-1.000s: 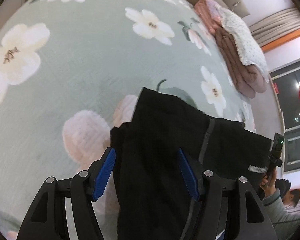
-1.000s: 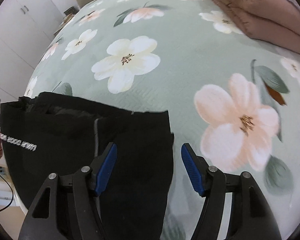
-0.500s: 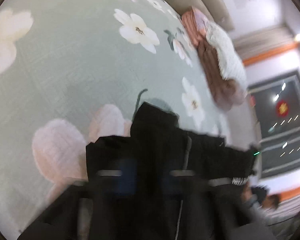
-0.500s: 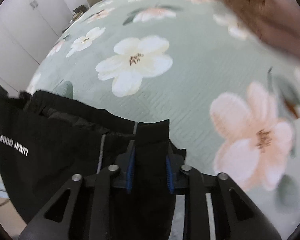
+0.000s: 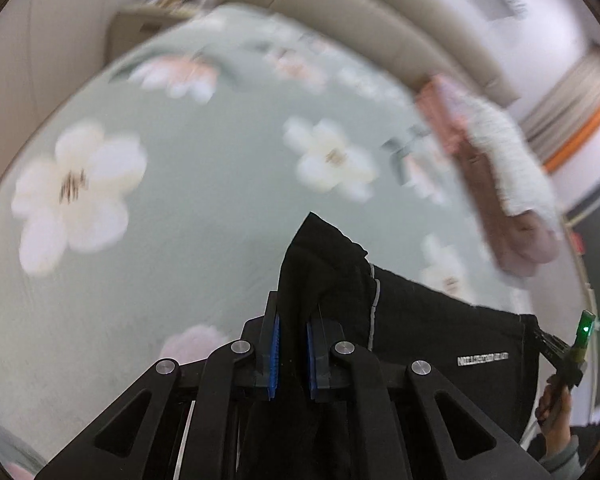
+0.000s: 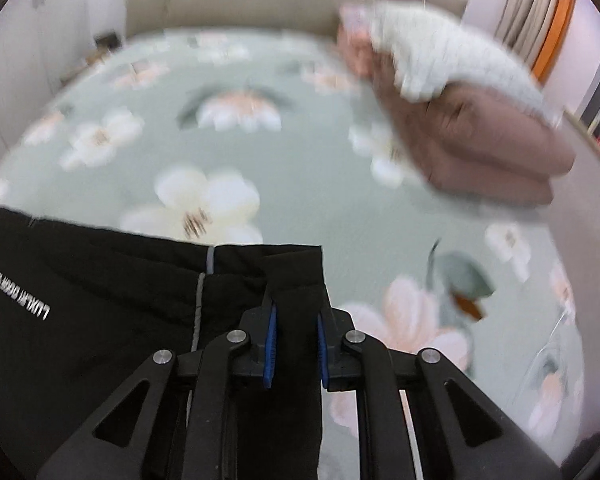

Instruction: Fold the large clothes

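A black garment with a grey seam stripe and small white lettering lies over the near edge of a green floral bed cover. My left gripper is shut on a raised corner of that garment, the cloth pinched between its blue pads. In the right wrist view the same black garment spreads to the left, and my right gripper is shut on its other corner, lifted off the bed cover. The other hand's gripper shows at the right edge of the left wrist view.
Folded pink and white bedding is piled at the bed's far right, also seen as bedding in the left view. A beige headboard runs behind the bed. White cupboards stand at the left, a curtain at the right.
Both grippers stood open over the garment's edge, then shut on it. Both have since lifted and tilted up, so the garment's corners now rise off the bed.
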A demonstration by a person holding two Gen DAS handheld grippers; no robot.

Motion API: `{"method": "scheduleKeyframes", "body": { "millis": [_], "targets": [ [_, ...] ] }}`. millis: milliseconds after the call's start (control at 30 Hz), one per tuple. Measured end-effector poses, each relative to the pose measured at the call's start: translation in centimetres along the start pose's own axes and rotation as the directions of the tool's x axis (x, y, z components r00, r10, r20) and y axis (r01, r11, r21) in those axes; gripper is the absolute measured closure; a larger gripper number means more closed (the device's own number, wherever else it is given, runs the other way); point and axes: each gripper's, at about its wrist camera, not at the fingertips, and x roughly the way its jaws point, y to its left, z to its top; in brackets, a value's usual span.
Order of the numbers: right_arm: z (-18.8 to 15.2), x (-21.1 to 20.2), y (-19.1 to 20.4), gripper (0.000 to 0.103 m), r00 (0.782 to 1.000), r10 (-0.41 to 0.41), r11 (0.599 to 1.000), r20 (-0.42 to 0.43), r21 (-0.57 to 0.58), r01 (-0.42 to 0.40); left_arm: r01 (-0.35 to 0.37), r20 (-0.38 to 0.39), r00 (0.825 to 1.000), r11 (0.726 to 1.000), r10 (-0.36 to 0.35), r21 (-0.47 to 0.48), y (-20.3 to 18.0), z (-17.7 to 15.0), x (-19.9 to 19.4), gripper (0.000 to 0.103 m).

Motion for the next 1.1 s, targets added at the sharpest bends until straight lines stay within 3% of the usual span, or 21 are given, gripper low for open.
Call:
{"method": "scheduleKeyframes", "body": {
  "millis": [133, 267, 333, 400, 467, 600, 767, 900, 1000, 1100],
  "targets": [
    [-2.4, 7.1, 1.5, 0.085, 0.986, 0.012, 1.000, -0.166, 0.017, -0.009, -0.055, -0.130, 0.990, 0.997, 0.049, -0.046, 2.4, -2.4, 5.6, 0.089],
    [-4.0, 9.0, 2.6, 0.079, 0.978, -0.007, 1.000, -0.209, -0.001, 0.007, -0.103, -0.172, 0.980, 0.995, 0.100, -0.008, 2.3, -2.9, 6.9, 0.070],
    [-3.9, 8.5, 2.2, 0.059, 0.979, -0.004, 1.000, -0.206, 0.000, 0.004, -0.111, -0.184, 0.977, 0.994, 0.108, -0.006, 2.6, -2.4, 6.3, 0.055],
    [-3.8, 7.6, 1.0, 0.050, 0.978, -0.002, 0.999, -0.211, 0.033, 0.009, -0.060, -0.185, 0.981, 0.997, 0.049, -0.053, 3.9, -1.9, 4.8, 0.054],
    [-3.8, 5.6, -0.6, 0.050, 0.984, 0.035, 0.997, -0.177, 0.079, -0.021, -0.021, -0.177, 0.984, 0.993, -0.001, -0.119, 5.5, -1.3, 2.9, 0.054],
    [-4.6, -1.2, -1.7, 0.048, 0.990, 0.107, 0.985, -0.091, 0.144, -0.093, -0.085, -0.091, 0.993, 0.990, 0.075, -0.114, 6.4, -1.5, -2.8, 0.054],
    [-7.4, -8.2, 2.6, 0.048, 0.971, 0.225, 0.971, -0.087, 0.100, -0.216, -0.069, -0.016, 0.997, 0.994, 0.071, 0.083, -1.2, -5.2, -9.3, 0.054],
    [-10.2, -10.9, 8.0, 0.048, 0.942, 0.312, 0.950, -0.121, 0.077, -0.304, 0.014, -0.045, 0.999, 0.971, -0.004, 0.238, -9.3, -10.6, -10.0, 0.054],
    [-12.1, -11.5, 11.2, 0.048, 0.946, 0.296, 0.955, -0.132, 0.049, -0.293, 0.046, -0.070, 0.997, 0.949, -0.025, 0.313, -13.7, -14.8, -8.8, 0.054],
    [-14.0, -10.2, 14.3, 0.048, 0.960, 0.231, 0.971, -0.160, -0.031, -0.239, 0.025, -0.123, 0.992, 0.930, 0.022, 0.367, -15.6, -18.6, -5.8, 0.054]
  ]
}}
